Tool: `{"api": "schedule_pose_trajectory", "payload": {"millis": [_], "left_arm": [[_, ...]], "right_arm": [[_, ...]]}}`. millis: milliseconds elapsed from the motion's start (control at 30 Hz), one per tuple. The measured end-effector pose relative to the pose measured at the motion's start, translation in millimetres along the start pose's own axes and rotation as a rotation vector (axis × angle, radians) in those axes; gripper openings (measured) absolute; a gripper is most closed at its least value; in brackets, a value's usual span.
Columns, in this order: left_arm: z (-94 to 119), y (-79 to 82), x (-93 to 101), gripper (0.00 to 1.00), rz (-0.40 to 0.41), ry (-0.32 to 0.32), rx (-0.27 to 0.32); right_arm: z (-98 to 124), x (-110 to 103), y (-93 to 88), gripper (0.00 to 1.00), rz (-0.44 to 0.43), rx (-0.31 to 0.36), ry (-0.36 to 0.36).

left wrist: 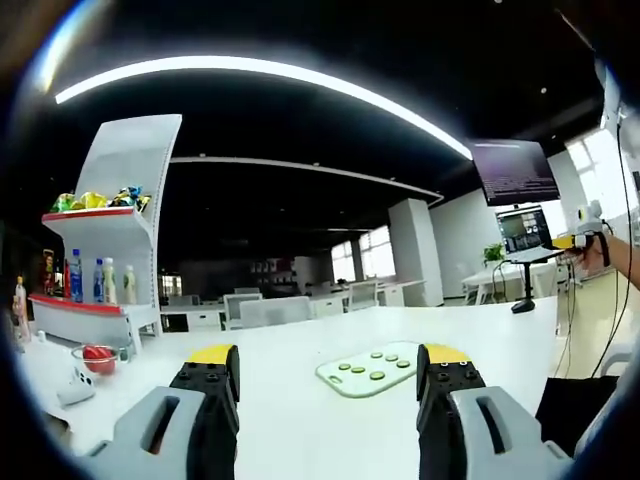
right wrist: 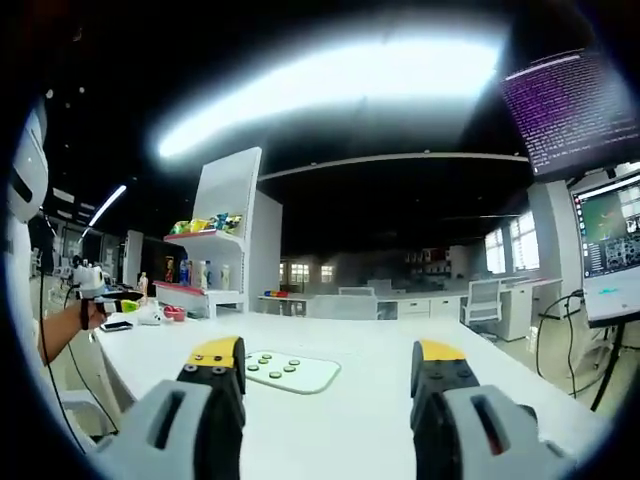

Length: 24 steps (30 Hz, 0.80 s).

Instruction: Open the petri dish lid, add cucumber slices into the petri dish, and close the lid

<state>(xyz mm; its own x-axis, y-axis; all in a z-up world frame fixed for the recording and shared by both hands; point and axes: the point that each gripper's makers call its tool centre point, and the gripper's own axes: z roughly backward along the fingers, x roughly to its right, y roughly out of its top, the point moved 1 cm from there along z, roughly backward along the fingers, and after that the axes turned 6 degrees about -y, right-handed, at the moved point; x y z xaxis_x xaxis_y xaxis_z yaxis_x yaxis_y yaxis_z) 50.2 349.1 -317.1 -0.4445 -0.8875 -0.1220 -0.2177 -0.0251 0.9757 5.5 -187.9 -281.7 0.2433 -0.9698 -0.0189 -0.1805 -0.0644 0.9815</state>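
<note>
Nothing had started yet, far as I could tell. Both the left hand-held gripper (left wrist: 328, 380) and right hand-held gripper (right wrist: 328, 375) were wide, holding nothing. Cucumber slices (left wrist: 364, 368) sat on a pale board (left wrist: 335, 378) mid-surface (left wrist: 300, 420); couldn't spot the petri dish.

A board (left wrist: 372, 369) carrying cucumber slices (left wrist: 377, 375) is lying on the table (left wrist: 300, 330), between and beyond the jaws in the left gripper view; in the right gripper view it is sitting just past the left jaw; a shelf unit (left wrist: 115, 250) holding bottles (left wrist: 76, 280) is standing at the table's far left, with a small bowl (left wrist: 97, 358) resting in front of it; monitors (left wrist: 520, 195) are standing off to the right, beyond the table's edge.
</note>
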Motion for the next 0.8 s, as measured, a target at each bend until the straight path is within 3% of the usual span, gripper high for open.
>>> {"api": "schedule_pose_trajectory", "payload": {"millis": [533,800], "left_arm": [[-5.1,-1.6,7.0,0.72,-0.010,-0.011,-0.028],[-10.1,-2.5,16.7,0.72,-0.014,-0.030,-0.034]], "right_arm": [[-14.7,3.1,-6.4,0.66,-0.049,0.022,0.006],[-31.9,-4.0,-24.4,0.66,-0.077,0.003,0.040]]}}
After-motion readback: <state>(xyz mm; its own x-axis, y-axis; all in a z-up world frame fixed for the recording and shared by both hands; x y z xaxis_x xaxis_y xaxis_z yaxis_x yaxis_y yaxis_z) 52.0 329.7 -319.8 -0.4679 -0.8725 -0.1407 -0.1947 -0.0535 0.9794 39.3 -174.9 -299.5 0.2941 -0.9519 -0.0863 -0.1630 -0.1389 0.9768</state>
